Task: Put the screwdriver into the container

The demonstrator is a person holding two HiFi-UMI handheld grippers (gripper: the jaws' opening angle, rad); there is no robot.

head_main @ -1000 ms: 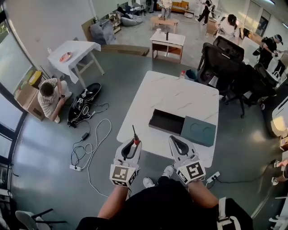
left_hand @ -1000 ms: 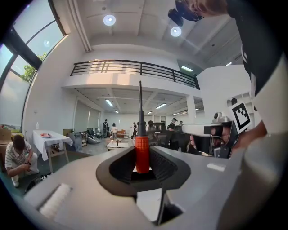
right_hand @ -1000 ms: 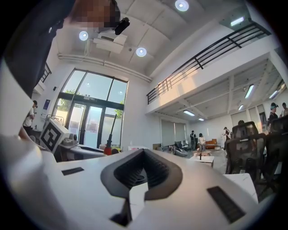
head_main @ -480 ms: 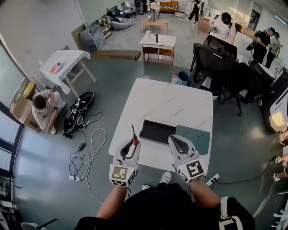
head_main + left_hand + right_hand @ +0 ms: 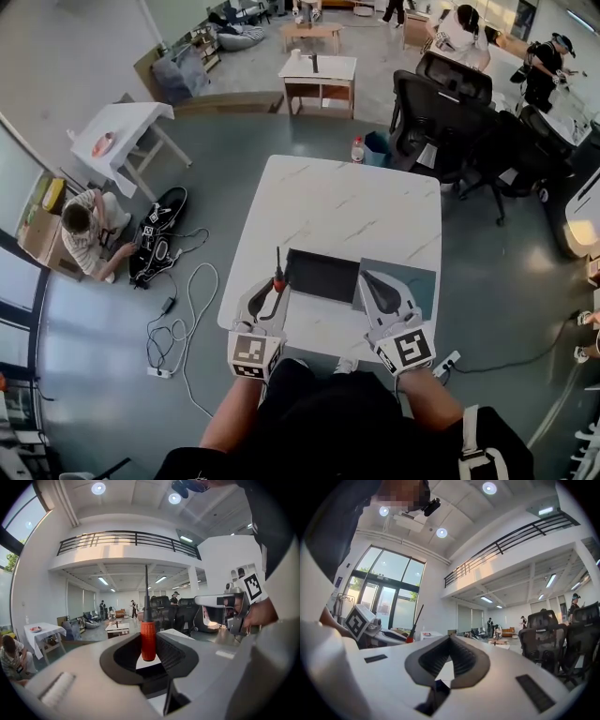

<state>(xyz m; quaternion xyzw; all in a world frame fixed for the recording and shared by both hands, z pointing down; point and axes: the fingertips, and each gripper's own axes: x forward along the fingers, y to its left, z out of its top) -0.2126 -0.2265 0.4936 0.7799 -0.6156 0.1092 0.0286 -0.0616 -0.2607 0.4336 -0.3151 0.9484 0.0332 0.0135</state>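
In the left hand-held gripper, an upright red-handled screwdriver

We cannot tell type of screwdriver tip: too thin. In head view, right gripper covers part of grey-green slab. Inside of container too dark for us. Near edge of bench hidden behind left gripper, right gripper, our body.

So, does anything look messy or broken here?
Nothing looks broken or spilled. The only messy bit is the cables lying in loose loops on the floor, left of the table. The container sits open on the table.
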